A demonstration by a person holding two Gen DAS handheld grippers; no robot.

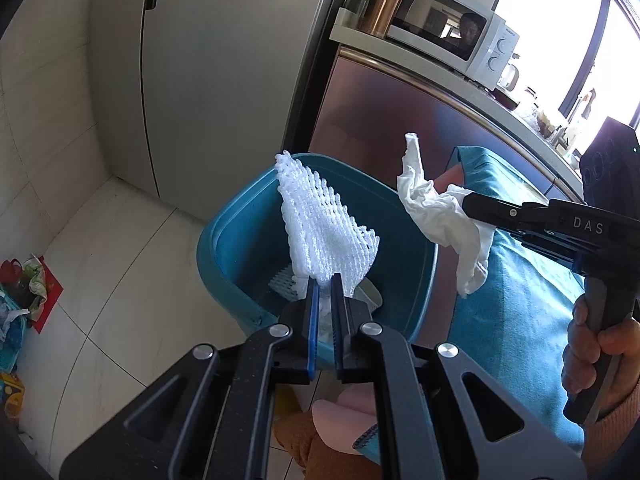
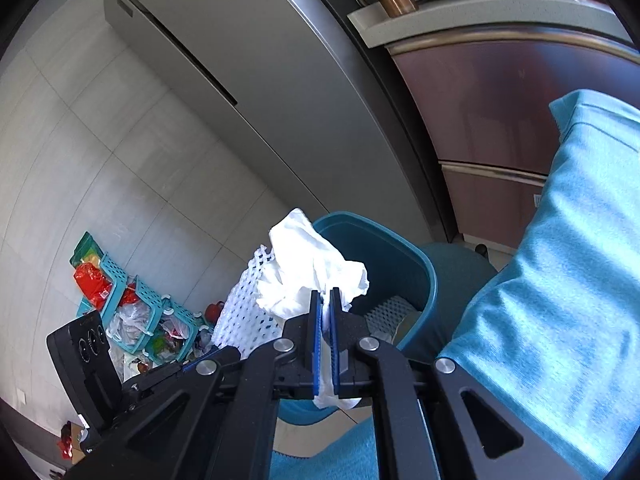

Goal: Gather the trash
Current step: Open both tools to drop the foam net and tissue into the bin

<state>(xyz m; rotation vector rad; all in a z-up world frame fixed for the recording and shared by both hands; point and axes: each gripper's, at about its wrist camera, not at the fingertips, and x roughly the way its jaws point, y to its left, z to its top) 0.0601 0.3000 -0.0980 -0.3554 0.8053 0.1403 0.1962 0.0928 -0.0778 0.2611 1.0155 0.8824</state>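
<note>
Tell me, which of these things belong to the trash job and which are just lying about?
Job: foam net in left gripper; crumpled tissue in right gripper; teal bin.

Lying about: microwave, copper tumbler, fridge, floor baskets.

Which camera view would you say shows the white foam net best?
The left wrist view: the foam net stands unobstructed above the teal bin. In the right wrist view, the crumpled tissue covers part of it.

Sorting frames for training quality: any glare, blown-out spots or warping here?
Left wrist view: window at upper right is blown out white; fridge edges bow from fisheye. Right wrist view: sunlight streaks the teal cushion; tissue is nearly overexposed; corners vignette black.
</note>
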